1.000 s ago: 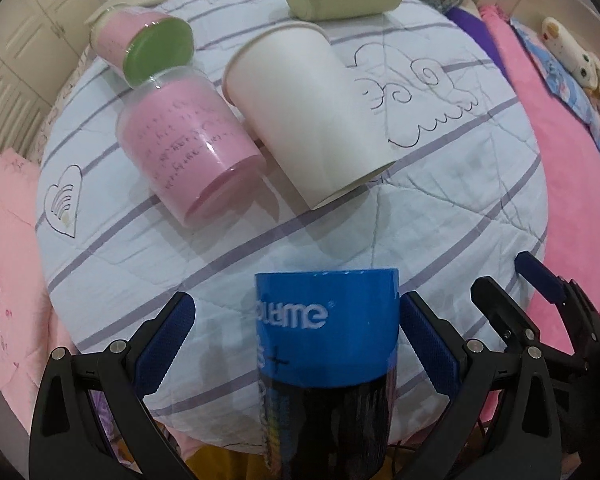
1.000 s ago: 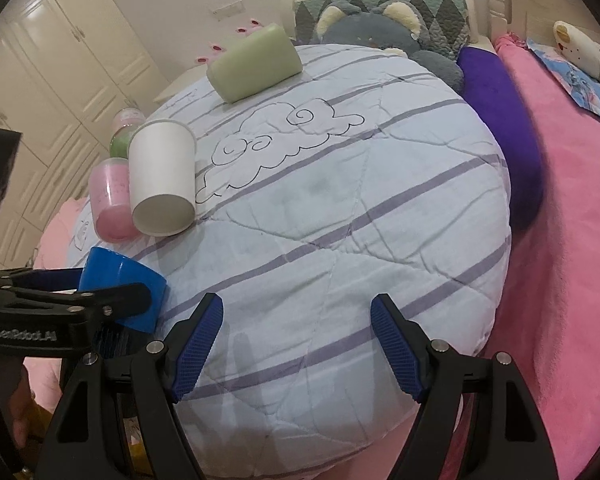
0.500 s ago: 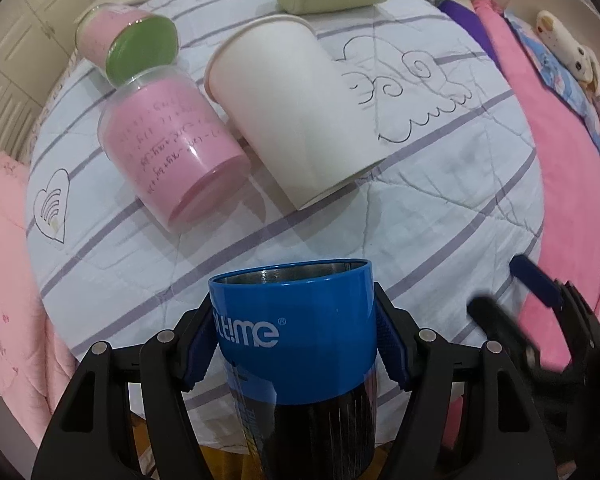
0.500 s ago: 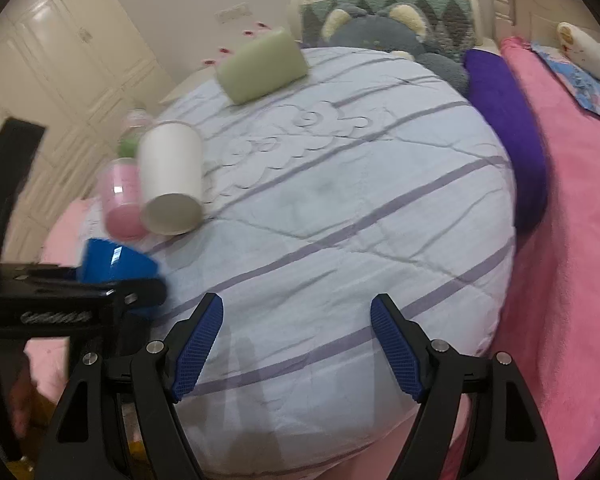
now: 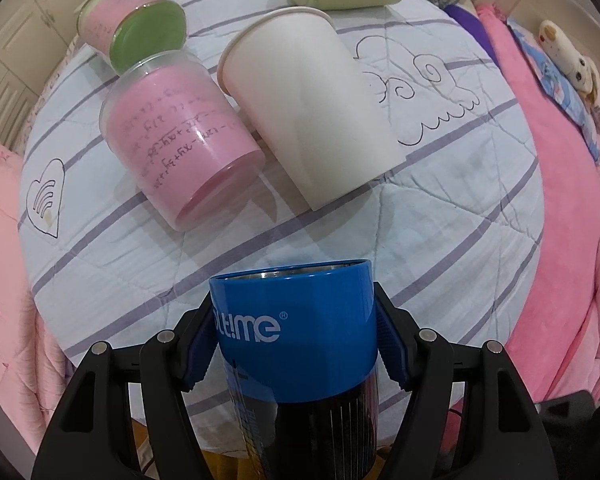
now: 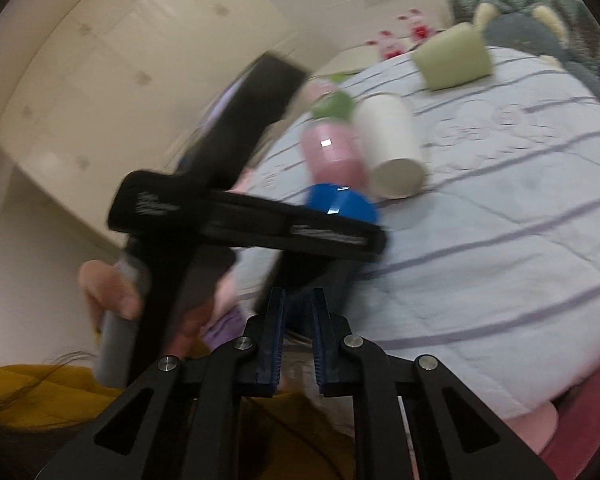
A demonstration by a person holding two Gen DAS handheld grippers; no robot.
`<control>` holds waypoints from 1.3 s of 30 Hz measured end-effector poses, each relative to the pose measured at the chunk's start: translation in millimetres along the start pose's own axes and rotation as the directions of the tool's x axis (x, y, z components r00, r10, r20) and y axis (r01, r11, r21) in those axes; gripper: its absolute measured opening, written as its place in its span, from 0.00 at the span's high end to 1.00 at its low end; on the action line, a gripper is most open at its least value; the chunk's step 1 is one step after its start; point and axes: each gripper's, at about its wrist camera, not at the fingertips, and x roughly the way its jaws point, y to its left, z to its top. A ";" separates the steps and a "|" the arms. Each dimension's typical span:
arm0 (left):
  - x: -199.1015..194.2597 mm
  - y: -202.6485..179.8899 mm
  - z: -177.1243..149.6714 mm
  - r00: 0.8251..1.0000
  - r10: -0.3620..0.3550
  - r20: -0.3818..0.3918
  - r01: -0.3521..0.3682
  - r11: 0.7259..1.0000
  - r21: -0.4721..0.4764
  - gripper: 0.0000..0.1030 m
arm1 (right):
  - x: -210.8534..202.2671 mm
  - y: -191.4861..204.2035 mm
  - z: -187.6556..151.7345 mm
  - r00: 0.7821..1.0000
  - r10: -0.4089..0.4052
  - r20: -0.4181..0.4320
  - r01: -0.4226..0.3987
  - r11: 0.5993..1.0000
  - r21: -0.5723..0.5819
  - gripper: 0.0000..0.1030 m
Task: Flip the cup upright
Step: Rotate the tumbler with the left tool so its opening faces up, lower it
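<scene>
The blue cup (image 5: 296,332) bears white lettering, apparently "olt!me®".

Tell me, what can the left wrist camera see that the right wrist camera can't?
Only the left wrist view shows the white lettering on the blue cup and a heart drawing on the quilt.

Only the right wrist view shows the person's hand, the cupboards and the nearly closed right gripper.

Both show the blue cup in the left gripper, the pink cup and the white cup.
</scene>
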 end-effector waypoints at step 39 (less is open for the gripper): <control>-51.9 5.5 -59.6 0.969 -0.066 0.237 0.037 0.991 0.128 0.34 | 38.5 -19.7 -27.1 0.975 -0.213 -0.062 0.222 0.949 0.226 0.88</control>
